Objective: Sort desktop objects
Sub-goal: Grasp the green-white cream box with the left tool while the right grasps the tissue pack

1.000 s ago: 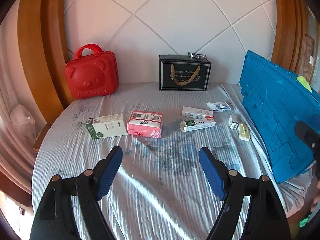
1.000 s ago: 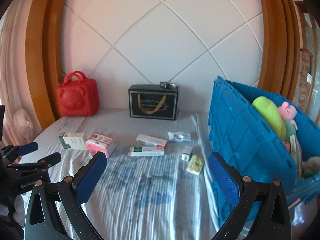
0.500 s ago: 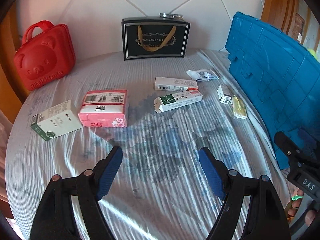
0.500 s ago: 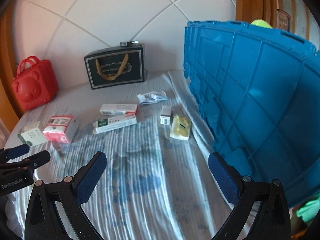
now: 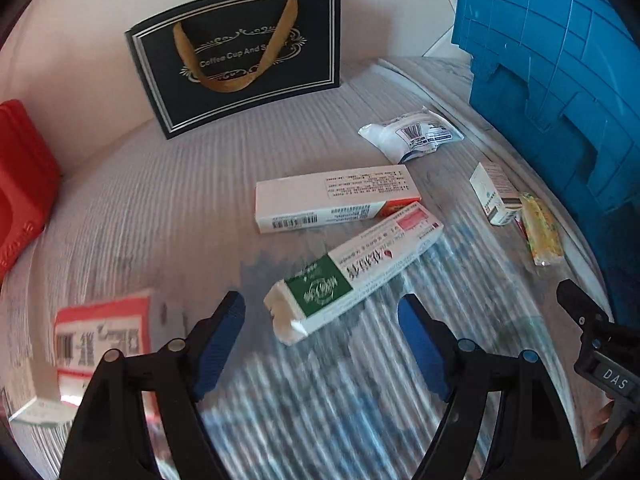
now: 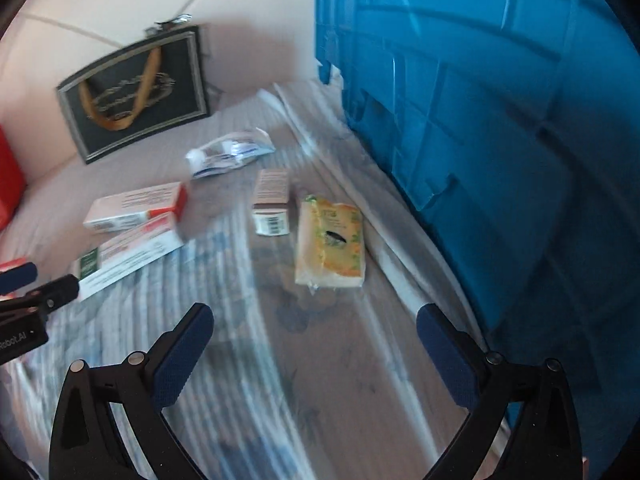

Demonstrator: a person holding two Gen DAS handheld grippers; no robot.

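Observation:
My left gripper [image 5: 320,316] is open and hovers just in front of a long green-and-white box [image 5: 356,272] lying slantwise on the striped cloth; the box's near end lies between the blue pads without touching them. Behind it lies a white-and-red box [image 5: 336,198]. My right gripper [image 6: 316,332] is open with nothing between its fingers, a little short of a yellow tissue pack [image 6: 330,240]. Beside the pack stands a small carton [image 6: 272,202], and farther back a white pouch [image 6: 228,154].
A big blue crate [image 6: 500,120] walls off the right side. At the back wall stands a black gift bag [image 5: 240,52], with a red case [image 5: 20,184] at the left edge. A pink pack [image 5: 100,340] lies near left.
Both grippers have dropped and moved forward toward the items. The boxes and the tissue pack now look much larger and closer. Both pairs of jaws stay equally wide.

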